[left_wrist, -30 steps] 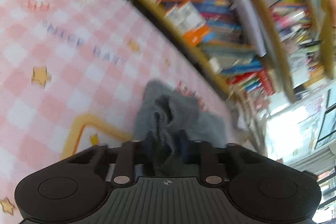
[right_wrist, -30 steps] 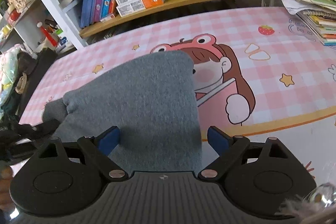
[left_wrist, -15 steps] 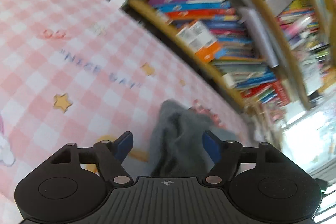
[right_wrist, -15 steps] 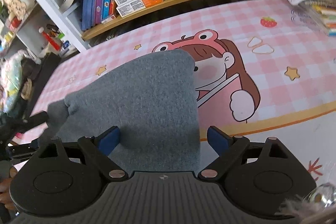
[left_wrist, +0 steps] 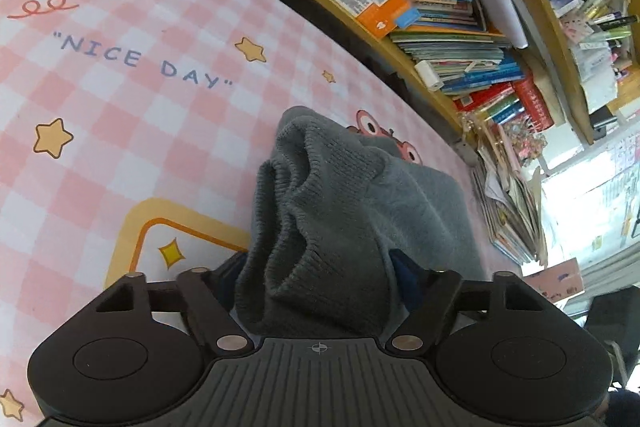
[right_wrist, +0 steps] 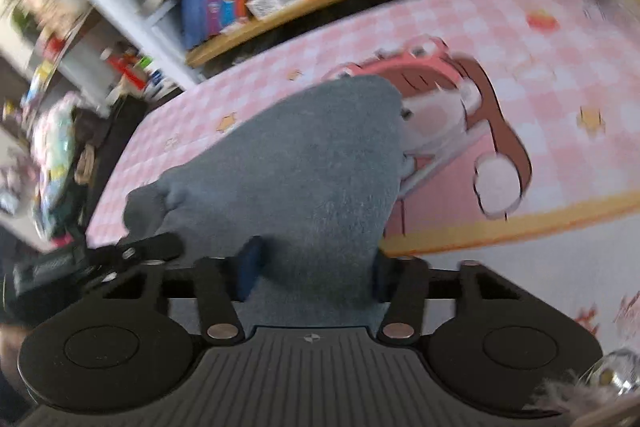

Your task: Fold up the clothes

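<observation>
A grey knitted garment [left_wrist: 344, 203] lies on the pink checked table cover [left_wrist: 120, 99]. In the left wrist view its ribbed edge bunches up between the blue-padded fingers of my left gripper [left_wrist: 316, 277], which stand wide apart on either side of the cloth. In the right wrist view the same grey garment [right_wrist: 312, 179] lies spread ahead, and my right gripper [right_wrist: 314, 273] has its fingers narrowed against the near end of the cloth. The left gripper's body [right_wrist: 100, 259] shows at the garment's left corner.
A wooden bookshelf [left_wrist: 420, 7] packed with books runs along the far side of the table. A stack of papers and booklets [left_wrist: 508, 203] sits at the table's right end. A white shelf unit with clutter [right_wrist: 60, 67] stands at the left.
My left gripper opened from its shut hold on the garment's ribbed edge and stays open around it. My right gripper's fingers closed inward onto the near end of the cloth; its view is now blurred.
</observation>
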